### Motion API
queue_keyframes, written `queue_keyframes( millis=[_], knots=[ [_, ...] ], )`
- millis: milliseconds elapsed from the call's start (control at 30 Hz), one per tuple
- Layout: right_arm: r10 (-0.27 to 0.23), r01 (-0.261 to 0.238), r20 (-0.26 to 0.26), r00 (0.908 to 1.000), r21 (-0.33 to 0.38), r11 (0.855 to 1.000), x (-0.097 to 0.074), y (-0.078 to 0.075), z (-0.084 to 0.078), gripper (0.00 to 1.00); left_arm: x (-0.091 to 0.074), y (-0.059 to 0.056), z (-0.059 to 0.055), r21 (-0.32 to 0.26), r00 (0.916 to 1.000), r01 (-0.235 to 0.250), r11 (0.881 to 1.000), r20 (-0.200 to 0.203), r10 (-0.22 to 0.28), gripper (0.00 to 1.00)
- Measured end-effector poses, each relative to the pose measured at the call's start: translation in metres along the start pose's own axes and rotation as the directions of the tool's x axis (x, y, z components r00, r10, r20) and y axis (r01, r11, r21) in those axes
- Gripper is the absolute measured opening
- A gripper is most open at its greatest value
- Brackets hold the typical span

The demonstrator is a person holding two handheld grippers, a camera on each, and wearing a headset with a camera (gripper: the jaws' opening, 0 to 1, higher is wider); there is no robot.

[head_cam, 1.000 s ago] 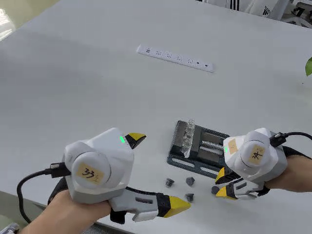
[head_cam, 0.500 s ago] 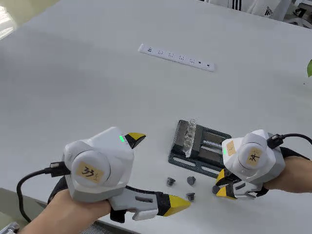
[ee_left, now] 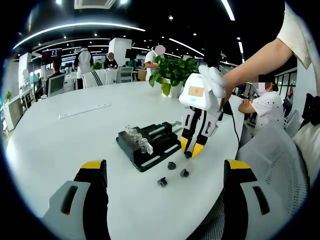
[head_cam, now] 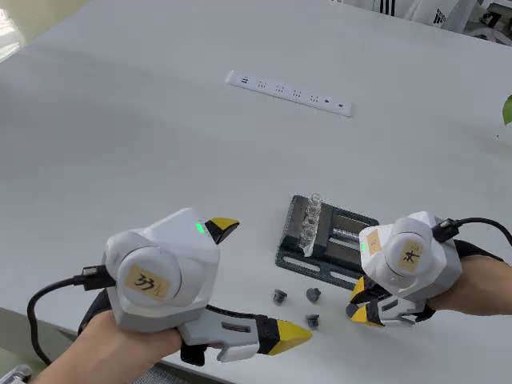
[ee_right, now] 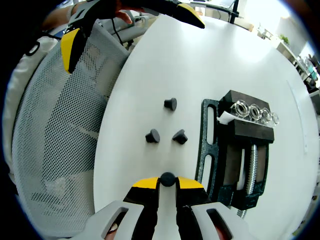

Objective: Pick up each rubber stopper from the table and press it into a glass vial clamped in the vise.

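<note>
A black vise [head_cam: 334, 254] holds a row of glass vials [head_cam: 310, 220] on the white table. Three dark rubber stoppers [head_cam: 279, 297] [head_cam: 313, 295] [head_cam: 312, 322] lie loose in front of it. My right gripper [head_cam: 362, 304] is just right of them, low over the table, shut on a fourth stopper [ee_right: 167, 179]. The right gripper view has the loose stoppers [ee_right: 152, 135] ahead and the vise [ee_right: 240, 145] with its vials [ee_right: 252, 112] to the right. My left gripper [head_cam: 256, 284] is open and holds nothing at the front left. Its view looks at the vise [ee_left: 147, 142] and the right gripper [ee_left: 192, 150].
A white power strip [head_cam: 288, 94] lies far back on the table. A grey mesh chair [ee_right: 60, 125] stands at the table's near edge. A potted plant [ee_left: 172, 75] and seated people are beyond the table's far side.
My right gripper has shifted slightly left and tilted, still shut on the stopper. The left gripper has stayed put.
</note>
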State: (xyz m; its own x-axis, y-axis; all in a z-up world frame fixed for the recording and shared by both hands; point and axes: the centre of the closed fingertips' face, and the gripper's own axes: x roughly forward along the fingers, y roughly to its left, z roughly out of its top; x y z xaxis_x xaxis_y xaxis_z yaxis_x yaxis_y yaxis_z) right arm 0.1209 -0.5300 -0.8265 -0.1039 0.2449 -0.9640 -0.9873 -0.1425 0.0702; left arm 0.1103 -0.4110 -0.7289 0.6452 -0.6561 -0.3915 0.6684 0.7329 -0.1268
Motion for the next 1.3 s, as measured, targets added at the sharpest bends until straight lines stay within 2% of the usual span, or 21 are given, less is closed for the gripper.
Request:
queue_keyframes(
  millis=[233, 900, 1300],
  knots=[
    [-0.005, 0.005, 0.005, 1.0, 0.034, 0.999, -0.0033, -0.0031, 0.0006, 0.08, 0.0004, 0.0004, 0.0004, -0.001, 1.0, 0.001, 1.0, 0.0, -0.001, 0.97],
    [-0.014, 0.014, -0.007, 0.9999, 0.018, 1.0, -0.004, -0.0069, -0.0037, 0.11, 0.0019, -0.0029, 0.0005, -0.003, 1.0, 0.007, 1.0, 0.002, -0.007, 0.96],
    [-0.014, 0.015, -0.022, 0.9997, 0.012, 1.0, -0.0069, -0.007, -0.0063, 0.08, 0.0024, -0.0023, 0.0013, -0.007, 0.9999, 0.009, 1.0, 0.006, -0.009, 0.96]
  ],
)
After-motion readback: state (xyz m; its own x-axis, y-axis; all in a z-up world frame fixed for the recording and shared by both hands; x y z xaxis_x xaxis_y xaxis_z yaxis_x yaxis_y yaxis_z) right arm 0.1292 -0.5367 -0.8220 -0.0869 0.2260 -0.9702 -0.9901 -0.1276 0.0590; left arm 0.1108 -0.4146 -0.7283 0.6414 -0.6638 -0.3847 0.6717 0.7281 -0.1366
